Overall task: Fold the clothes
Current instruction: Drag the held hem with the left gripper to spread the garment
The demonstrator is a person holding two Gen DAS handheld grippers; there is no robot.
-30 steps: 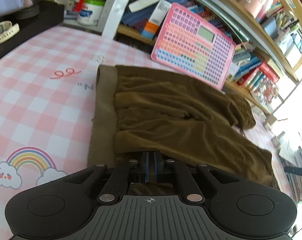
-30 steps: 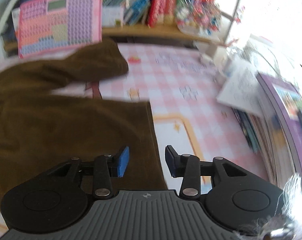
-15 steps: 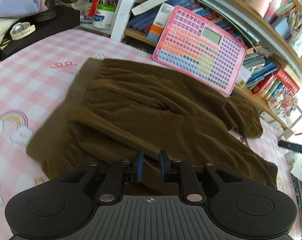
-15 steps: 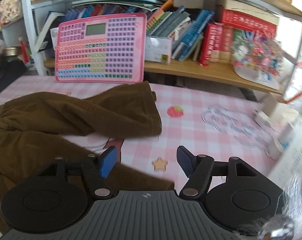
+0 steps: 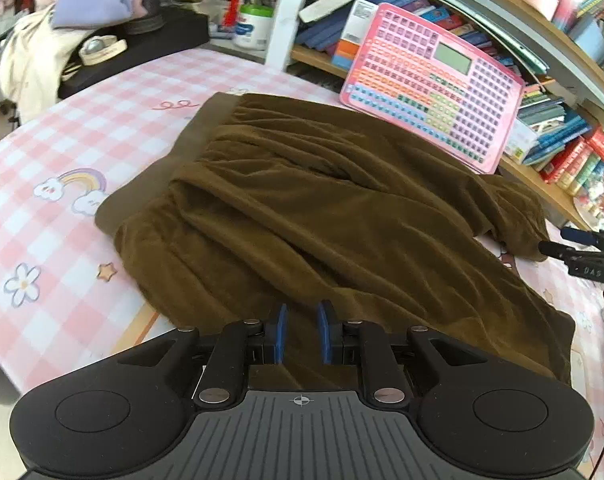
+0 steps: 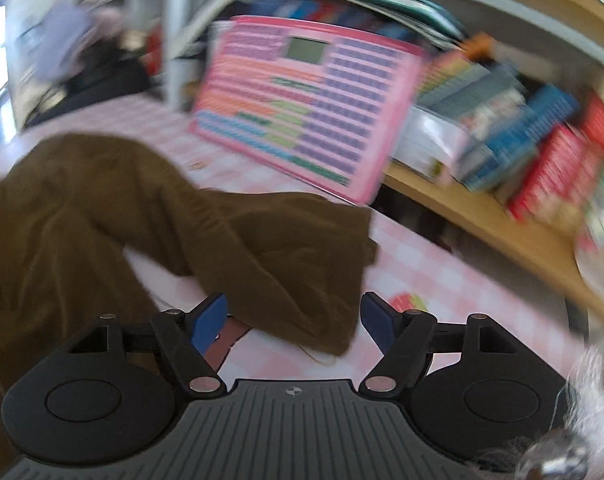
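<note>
Brown velvet trousers [image 5: 321, 208] lie spread on the pink checked table cover [image 5: 82, 128], waistband [image 5: 170, 160] to the left and both legs running right. My left gripper [image 5: 300, 334] hovers over the near edge of the cloth, its blue pads a narrow gap apart and gripping nothing. The right gripper [image 6: 294, 320] has its jaws opening. The far leg's end [image 6: 313, 280] lies just ahead between the fingers, which do not press on it. In the left wrist view the right gripper [image 5: 553, 240] sits at that leg's end.
A pink toy keyboard [image 5: 433, 80] leans against the bookshelf behind the trousers. Rows of books [image 5: 561, 132] fill the shelf to the right. A black box with a watch [image 5: 142, 40] and a white pen jar [image 5: 254, 26] stand at the far left.
The left gripper let go of the cloth edge, parted its pads and drew back. The right gripper widened and swung from the near leg's hem to the far leg's end.
</note>
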